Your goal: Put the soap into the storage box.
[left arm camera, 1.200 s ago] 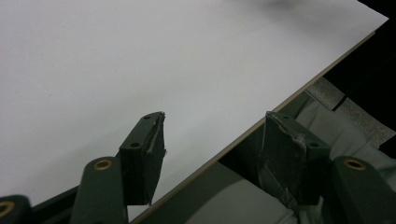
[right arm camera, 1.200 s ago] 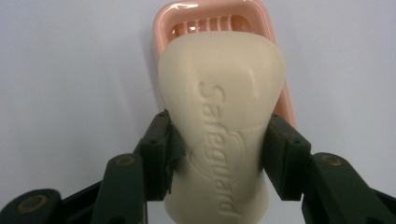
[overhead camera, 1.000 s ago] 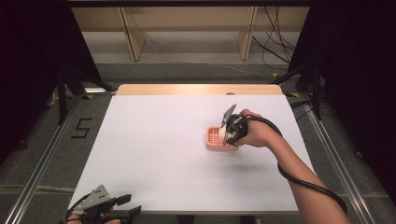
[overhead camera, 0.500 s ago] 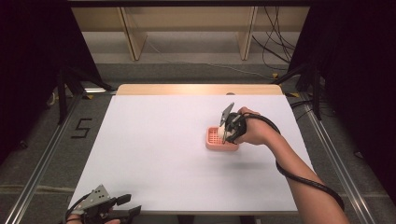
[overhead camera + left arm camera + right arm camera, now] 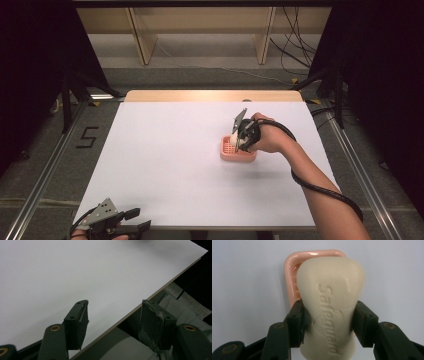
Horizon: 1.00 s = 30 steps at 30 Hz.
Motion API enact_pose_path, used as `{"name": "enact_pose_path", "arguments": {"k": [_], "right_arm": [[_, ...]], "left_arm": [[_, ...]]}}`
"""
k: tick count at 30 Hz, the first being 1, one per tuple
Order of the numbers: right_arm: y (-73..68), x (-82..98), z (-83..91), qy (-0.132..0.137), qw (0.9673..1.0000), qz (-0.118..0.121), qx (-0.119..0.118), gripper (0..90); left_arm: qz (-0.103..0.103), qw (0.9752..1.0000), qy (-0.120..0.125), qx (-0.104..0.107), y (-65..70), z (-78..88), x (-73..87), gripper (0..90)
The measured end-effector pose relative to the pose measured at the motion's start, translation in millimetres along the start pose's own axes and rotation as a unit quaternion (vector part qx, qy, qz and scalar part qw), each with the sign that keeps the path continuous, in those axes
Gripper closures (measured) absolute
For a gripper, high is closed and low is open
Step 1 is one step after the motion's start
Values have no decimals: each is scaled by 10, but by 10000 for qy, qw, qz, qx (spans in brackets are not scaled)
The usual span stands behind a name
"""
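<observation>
A cream bar of soap [image 5: 329, 305] with raised lettering is clamped between the jaws of my right gripper [image 5: 329, 320], which is shut on its sides. Behind the bar lies a pink soap dish [image 5: 290, 275] on the white table. From above, my right gripper [image 5: 241, 141] hovers over the right half of the pink soap dish [image 5: 231, 150], with the bar mostly hidden by the hand. My left gripper [image 5: 136, 222] rests at the table's near left corner, its jaws open and empty; in its own view the left gripper [image 5: 113, 317] straddles the table edge [image 5: 140, 306].
The white table top [image 5: 175, 150] has a wooden strip along its far edge. Metal rails run along both sides of the table. Shelving legs and cables lie on the floor beyond. A black cable trails from my right gripper along the forearm.
My right gripper with the soap has drifted slightly over the dish. The left gripper has stayed put.
</observation>
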State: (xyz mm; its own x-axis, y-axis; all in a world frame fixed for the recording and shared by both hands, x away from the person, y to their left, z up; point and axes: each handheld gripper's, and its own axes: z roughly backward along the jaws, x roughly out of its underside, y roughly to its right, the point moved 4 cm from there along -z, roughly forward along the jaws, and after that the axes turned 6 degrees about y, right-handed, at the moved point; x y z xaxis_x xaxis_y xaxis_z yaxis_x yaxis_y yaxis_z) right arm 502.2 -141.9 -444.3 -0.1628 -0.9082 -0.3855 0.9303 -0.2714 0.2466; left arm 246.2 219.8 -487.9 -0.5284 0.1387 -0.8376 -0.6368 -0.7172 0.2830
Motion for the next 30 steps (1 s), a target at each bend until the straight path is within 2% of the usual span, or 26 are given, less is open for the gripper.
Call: {"name": "enact_pose_path", "arguments": {"k": [1,2,5,6,7,8,9,15,17,19,24,26,29,30], "right_arm": [[13,-7,-9,-10,9999,122,-12,506],[-11,-6,-10,-67,10000,-58,-2,506],[27,-26,-37,28,9998,212,-10,506],[11,-22,-37,-23,10000,56,21,506],[15,-25,-43,-18,10000,97,5,506],[39,-36,-60,33,9996,289,-17,506],[20,-33,-57,-26,9999,127,24,506],[32,-56,-87,-63,10000,50,-1,506],[50,-69,-110,-26,9997,221,-28,506],[35,-70,-126,-64,9999,85,-11,506],[48,-70,-188,-92,9998,162,-41,506],[50,-69,-198,-94,9999,67,-55,506],[66,-73,-220,-88,9997,191,-91,506],[64,-71,-225,-117,9998,113,-79,506]], "left_arm": [[5,10000,2,4,0,0,0,388],[3,10000,0,4,0,0,0,388],[-5,10000,-6,5,0,-1,0,388],[-1,10000,-1,3,0,1,0,388],[-30,10000,-26,-3,-6,6,0,388],[-22,10000,-20,-6,-4,7,-1,388],[-22,10000,-25,-5,-5,7,0,387],[-26,10000,-16,2,-3,8,-2,388],[-26,10000,-17,0,-2,8,-2,388],[-36,10000,-22,-1,-2,5,-4,389],[1,10000,8,12,0,5,-5,389],[3,10000,1,-55,-1,11,-6,389],[-6,10000,-16,-79,0,14,-6,389],[2,10000,11,-29,0,9,-5,389]]}}
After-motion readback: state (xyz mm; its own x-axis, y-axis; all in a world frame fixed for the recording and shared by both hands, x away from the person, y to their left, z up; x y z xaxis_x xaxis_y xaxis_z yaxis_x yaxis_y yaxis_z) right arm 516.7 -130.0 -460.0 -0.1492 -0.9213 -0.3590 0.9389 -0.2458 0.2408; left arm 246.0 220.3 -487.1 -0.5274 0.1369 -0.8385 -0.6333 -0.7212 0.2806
